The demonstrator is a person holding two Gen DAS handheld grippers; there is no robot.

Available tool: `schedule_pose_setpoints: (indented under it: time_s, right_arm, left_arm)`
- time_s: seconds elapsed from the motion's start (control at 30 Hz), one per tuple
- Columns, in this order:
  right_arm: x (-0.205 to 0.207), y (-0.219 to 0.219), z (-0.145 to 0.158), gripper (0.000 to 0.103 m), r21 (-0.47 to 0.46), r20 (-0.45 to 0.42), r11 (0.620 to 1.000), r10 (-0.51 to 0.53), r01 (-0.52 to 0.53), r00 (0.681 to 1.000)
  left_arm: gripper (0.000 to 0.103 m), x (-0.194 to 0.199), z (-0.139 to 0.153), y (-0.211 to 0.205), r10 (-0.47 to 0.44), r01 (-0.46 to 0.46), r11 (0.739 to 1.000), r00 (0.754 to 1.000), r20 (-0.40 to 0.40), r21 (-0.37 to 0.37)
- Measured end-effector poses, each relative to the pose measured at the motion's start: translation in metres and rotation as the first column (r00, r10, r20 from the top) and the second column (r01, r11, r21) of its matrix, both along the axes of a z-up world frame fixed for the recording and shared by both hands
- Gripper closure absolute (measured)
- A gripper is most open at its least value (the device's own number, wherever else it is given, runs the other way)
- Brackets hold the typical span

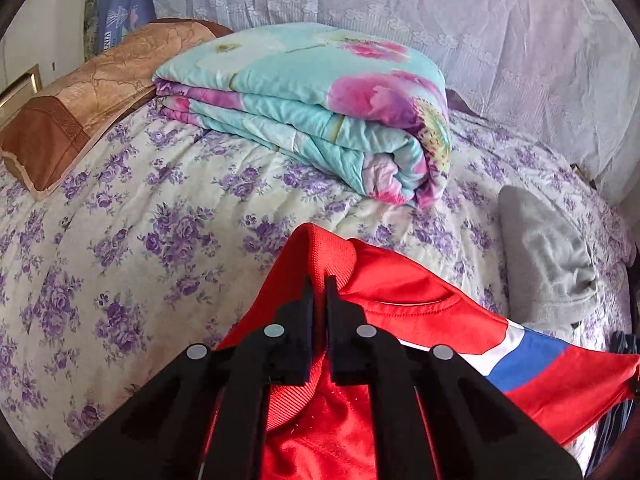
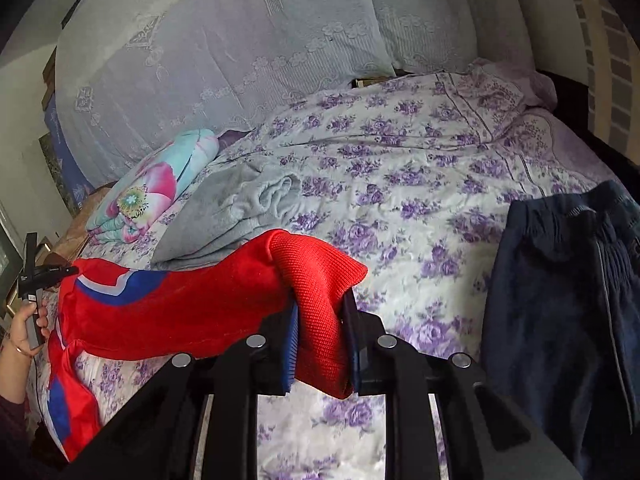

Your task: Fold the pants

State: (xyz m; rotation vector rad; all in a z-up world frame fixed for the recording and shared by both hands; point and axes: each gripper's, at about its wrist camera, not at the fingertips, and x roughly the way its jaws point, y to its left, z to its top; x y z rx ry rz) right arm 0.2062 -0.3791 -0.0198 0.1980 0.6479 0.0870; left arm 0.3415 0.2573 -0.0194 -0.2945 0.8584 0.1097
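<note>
Home bedroom: bed, folded quilt.

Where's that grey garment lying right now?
In the right wrist view the grey garment lies on the floral bedspread, between the folded flowered quilt and the lifted red pants.

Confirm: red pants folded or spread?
Spread, not folded: red pants hang stretched between left hand-held gripper and right hand-held gripper, above the bed.

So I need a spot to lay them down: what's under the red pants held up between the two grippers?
Under the red pants lies the purple-flowered bedsheet. Behind them sits a grey fleece garment, partly hidden by the red cloth.
</note>
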Motion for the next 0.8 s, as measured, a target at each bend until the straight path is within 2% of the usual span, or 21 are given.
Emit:
schedule_pose_setpoints:
  time_s: [0.03, 0.1, 0.13, 0.17, 0.2, 0.23, 0.27, 0.3, 0.33, 0.37, 0.43, 0.47, 0.53, 0.7, 0.8]
  right_arm:
    - [0.011, -0.001, -0.008, 0.081, -0.011, -0.027, 1.0, -0.007, 0.006, 1.0]
    - [0.036, -0.002, -0.038, 0.069, -0.053, -0.128, 0.998, -0.051, 0.045, 0.99]
    - [0.044, -0.004, -0.055, 0.065, -0.097, -0.167, 0.991, -0.108, 0.093, 0.98]
    - [0.048, -0.007, -0.067, 0.064, -0.138, -0.188, 0.981, -0.164, 0.14, 0.968]
    - [0.047, -0.01, -0.074, 0.063, -0.142, -0.193, 0.976, -0.193, 0.167, 0.962]
    - [0.041, -0.014, -0.073, 0.063, -0.117, -0.178, 0.976, -0.205, 0.186, 0.962]
    - [0.03, -0.018, -0.066, 0.058, -0.07, -0.156, 0.978, -0.204, 0.195, 0.966]
    - [0.018, -0.02, -0.059, 0.052, -0.02, -0.134, 0.981, -0.195, 0.194, 0.972]
    - [0.002, -0.021, -0.049, 0.041, 0.026, -0.11, 0.983, -0.18, 0.184, 0.978]
    - [-0.014, -0.019, -0.04, 0.036, 0.058, -0.091, 0.984, -0.163, 0.169, 0.982]
    - [-0.05, -0.009, -0.026, 0.032, 0.089, -0.076, 0.989, -0.11, 0.117, 0.991]
    - [-0.066, -0.002, -0.023, 0.031, 0.095, -0.081, 0.992, -0.08, 0.087, 0.994]
    - [-0.104, 0.014, -0.025, 0.031, 0.123, -0.107, 0.992, -0.009, 0.022, 0.994]
    - [-0.191, 0.05, -0.06, 0.031, 0.185, -0.181, 0.981, 0.093, -0.059, 0.979]
    - [-0.221, 0.061, -0.081, 0.031, 0.259, -0.215, 0.963, 0.135, -0.077, 0.967]
  left_arm:
    - [0.097, 0.003, -0.004, 0.001, 0.015, -0.015, 1.0, 1.0, -0.014, -0.001]
    - [0.092, 0.014, -0.025, 0.006, 0.05, -0.049, 0.999, 0.996, -0.076, 0.012]
    - [0.085, 0.022, -0.042, 0.007, 0.061, -0.057, 0.998, 0.989, -0.136, 0.026]
    - [0.071, 0.028, -0.057, 0.011, 0.079, -0.074, 0.997, 0.978, -0.194, 0.032]
    - [0.067, 0.028, -0.063, 0.016, 0.096, -0.095, 0.995, 0.974, -0.204, 0.015]
    - [0.056, 0.026, -0.061, 0.022, 0.108, -0.112, 0.994, 0.974, -0.197, -0.01]
    - [0.046, 0.023, -0.056, 0.029, 0.113, -0.124, 0.991, 0.975, -0.193, -0.045]
    - [0.044, 0.019, -0.049, 0.037, 0.107, -0.125, 0.988, 0.978, -0.18, -0.094]
    - [0.044, 0.013, -0.04, 0.045, 0.099, -0.121, 0.984, 0.982, -0.159, -0.134]
    - [0.044, 0.005, -0.028, 0.052, 0.096, -0.117, 0.981, 0.986, -0.138, -0.154]
    - [0.037, -0.017, -0.003, 0.066, 0.09, -0.105, 0.98, 0.991, -0.095, -0.167]
    - [0.029, -0.032, 0.008, 0.071, 0.088, -0.1, 0.983, 0.993, -0.077, -0.157]
    - [0.026, -0.066, 0.019, 0.08, 0.098, -0.106, 0.988, 0.993, -0.07, -0.115]
    - [0.026, -0.162, 0.0, 0.087, 0.081, -0.094, 0.987, 0.992, -0.097, -0.132]
    - [0.026, -0.192, -0.029, 0.082, 0.063, -0.083, 0.983, 0.99, -0.123, -0.166]
